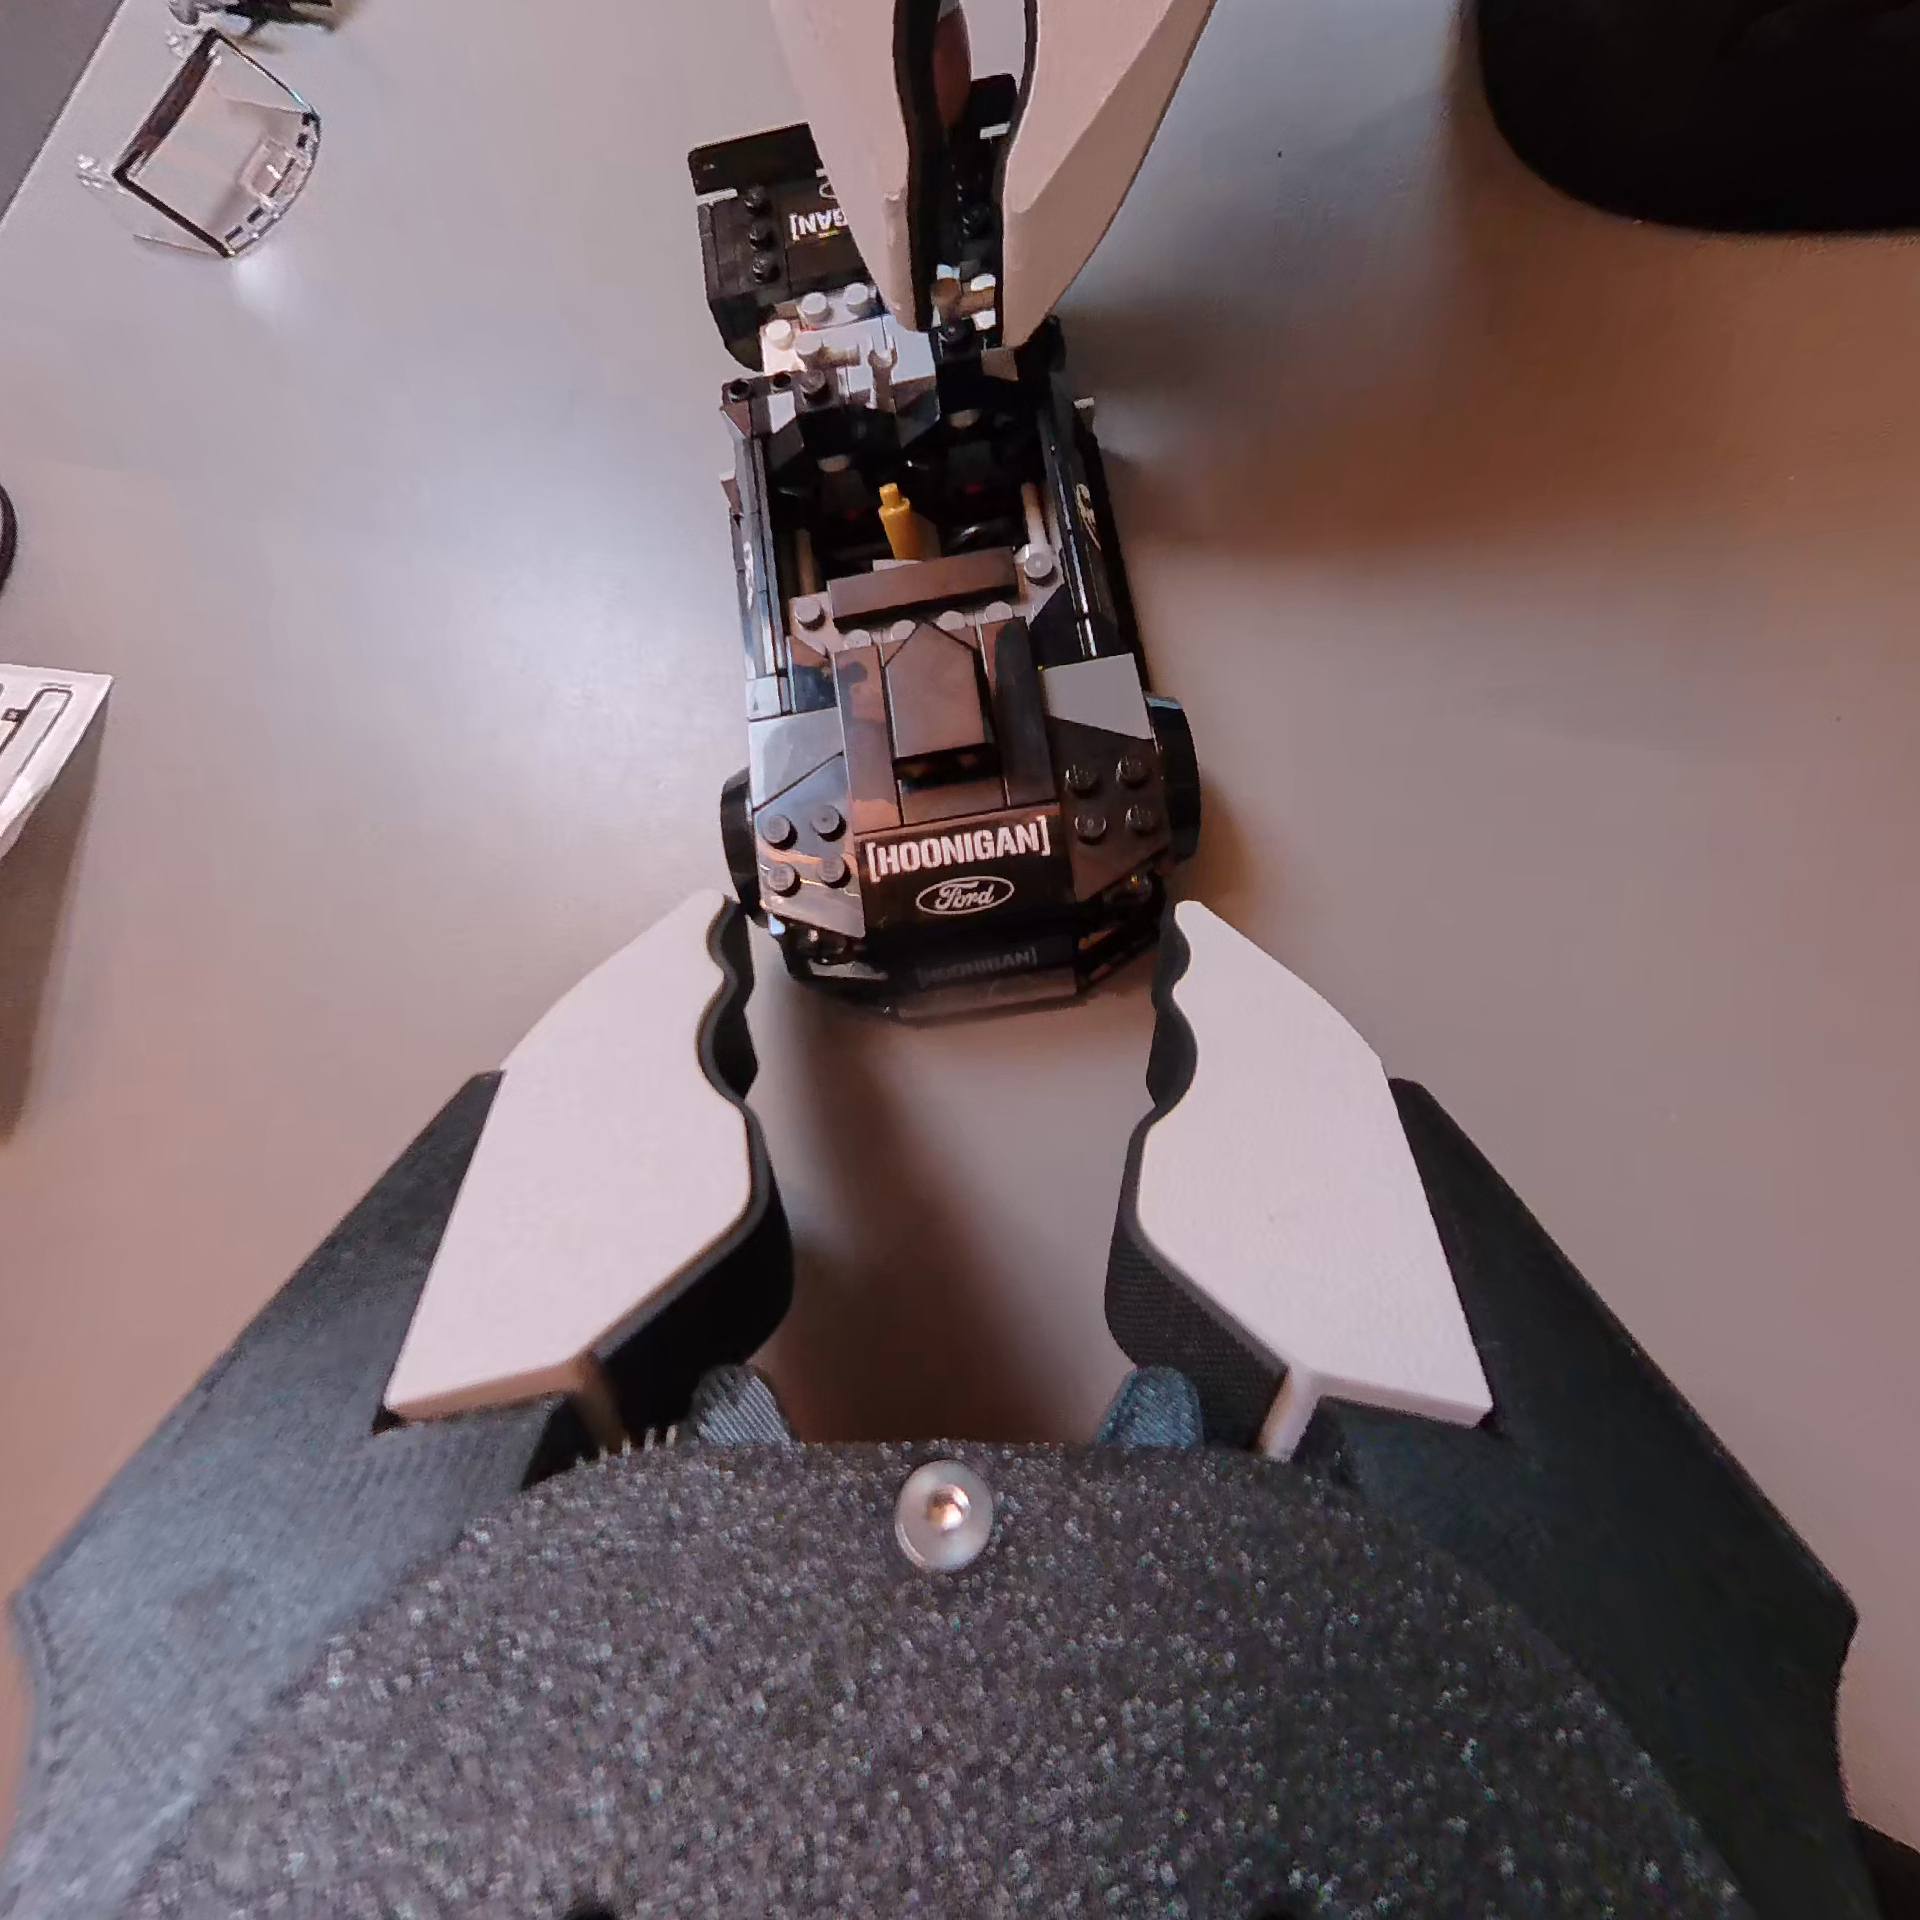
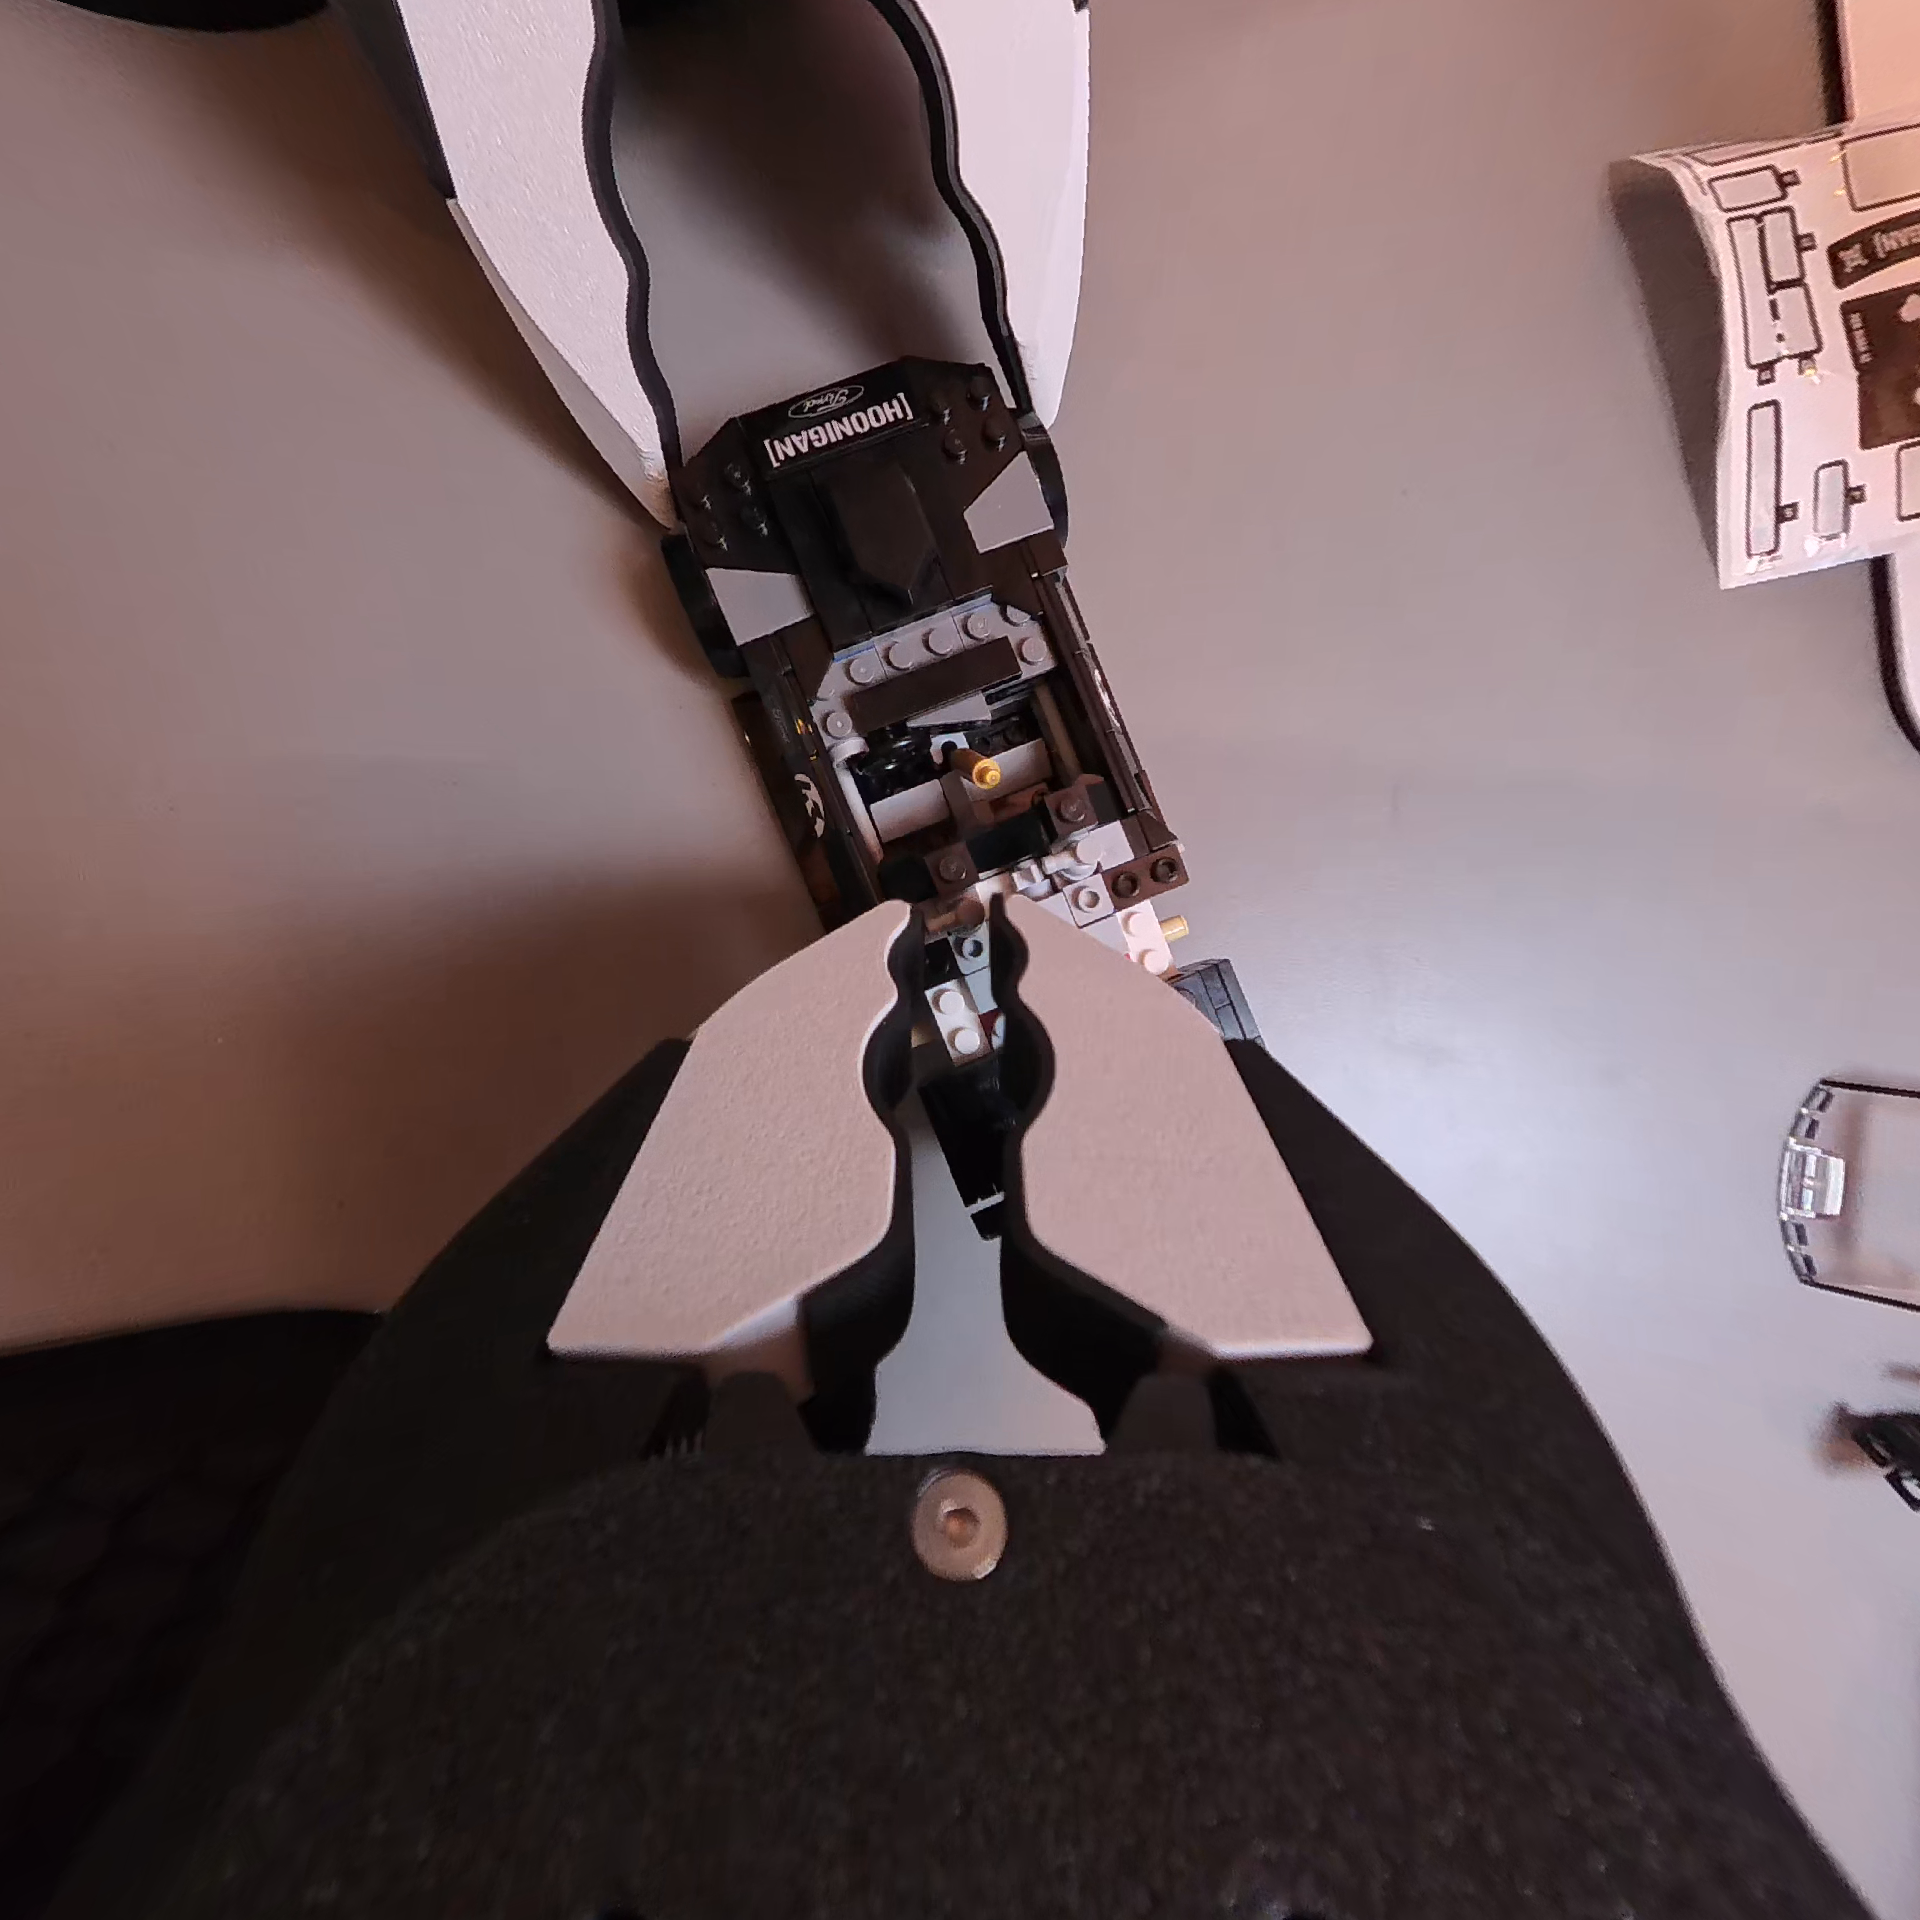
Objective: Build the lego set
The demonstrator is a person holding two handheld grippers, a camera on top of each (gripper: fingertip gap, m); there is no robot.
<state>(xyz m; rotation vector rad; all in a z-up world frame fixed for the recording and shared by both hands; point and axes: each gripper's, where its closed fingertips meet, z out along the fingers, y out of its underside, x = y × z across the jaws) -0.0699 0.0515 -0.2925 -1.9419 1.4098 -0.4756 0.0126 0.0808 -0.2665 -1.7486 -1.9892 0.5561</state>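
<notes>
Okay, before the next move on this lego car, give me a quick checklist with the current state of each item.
1. Right gripper closed on the rear of the black brick-built car: ok, fingers nearly together around the rear bricks.
2. Left gripper bracing the car's nose: not ok, jaws wide open on either side of it.
3. Car flat on the grey table: ok.
4. Cockpit uncovered, yellow lever upright: ok.
5. Clear windscreen piece on hand: ok, lying loose on the table.
6. Small piece seated at the rear: cannot tell, fingers hide it.
</notes>
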